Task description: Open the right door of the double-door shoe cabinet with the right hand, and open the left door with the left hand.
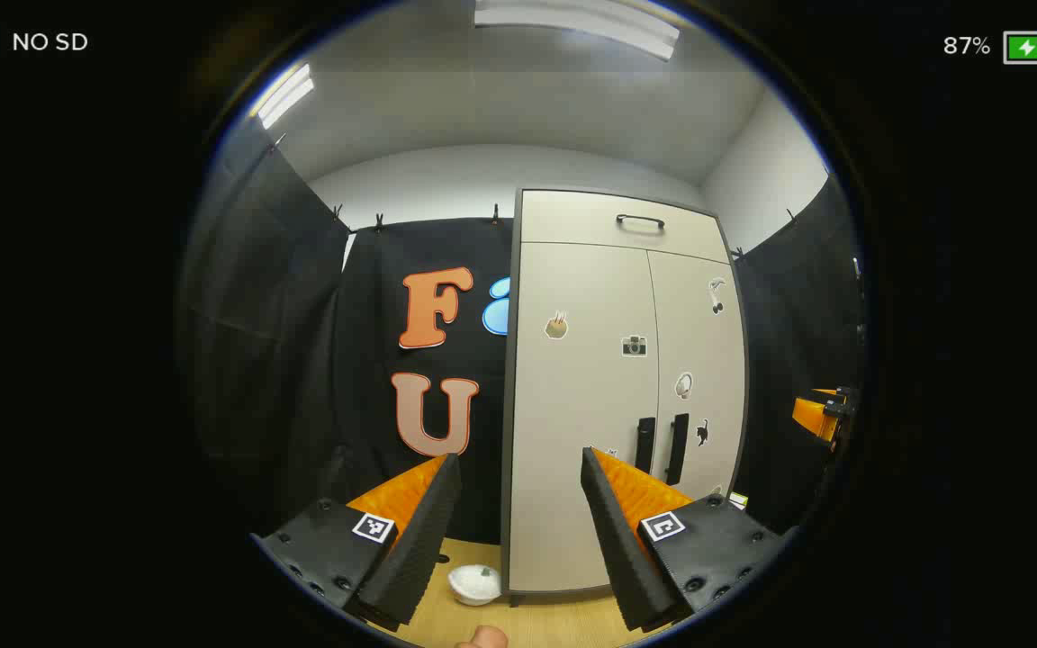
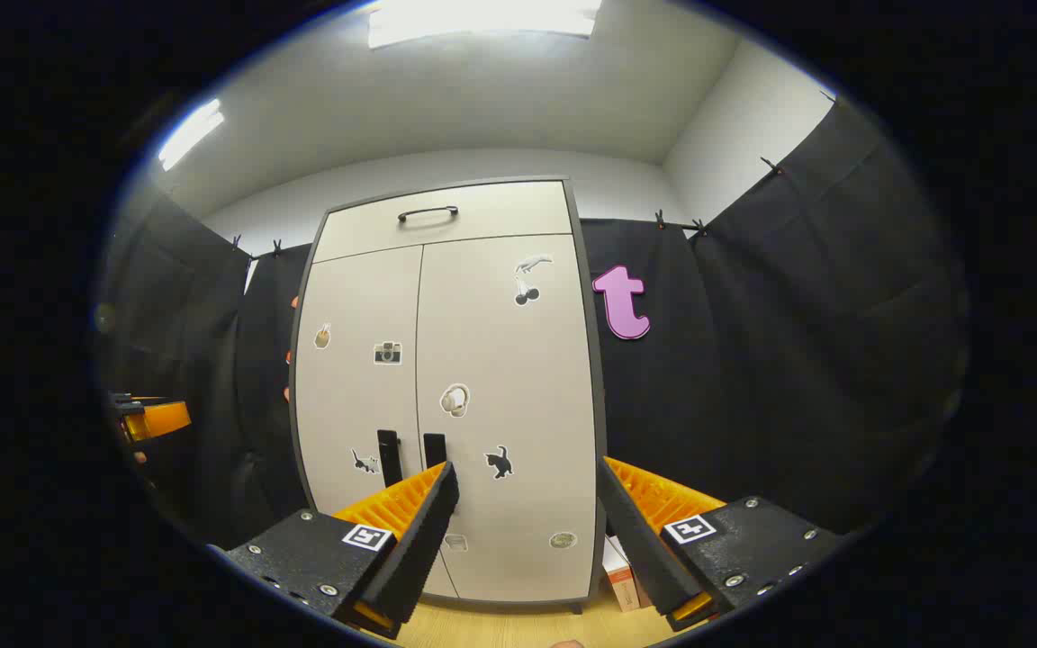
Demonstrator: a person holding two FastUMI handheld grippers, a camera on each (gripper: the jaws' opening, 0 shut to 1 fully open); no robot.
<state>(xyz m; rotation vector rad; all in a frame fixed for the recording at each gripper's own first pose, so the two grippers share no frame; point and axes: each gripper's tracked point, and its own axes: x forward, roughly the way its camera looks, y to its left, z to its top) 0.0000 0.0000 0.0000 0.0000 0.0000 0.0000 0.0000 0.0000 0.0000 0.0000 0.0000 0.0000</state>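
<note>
The pale grey shoe cabinet (image 1: 590,396) stands ahead with both doors closed, stickers scattered on them. Two black vertical handles sit side by side at the centre seam: the left door's handle (image 1: 645,445) and the right door's handle (image 1: 678,447). In the right gripper view the cabinet (image 2: 482,360) is straight ahead, its right door handle (image 2: 434,448) just above my left fingertip. My left gripper (image 1: 520,472) is open, well short of the cabinet. My right gripper (image 2: 527,481) is open too, empty, some way off the doors. The other gripper (image 1: 820,416) shows at the right edge of the left gripper view.
A top drawer with a black handle (image 1: 640,221) sits above the doors. A white bowl (image 1: 473,583) lies on the wooden floor left of the cabinet. A small box (image 2: 619,569) leans at the cabinet's right foot. Black cloth walls stand on both sides.
</note>
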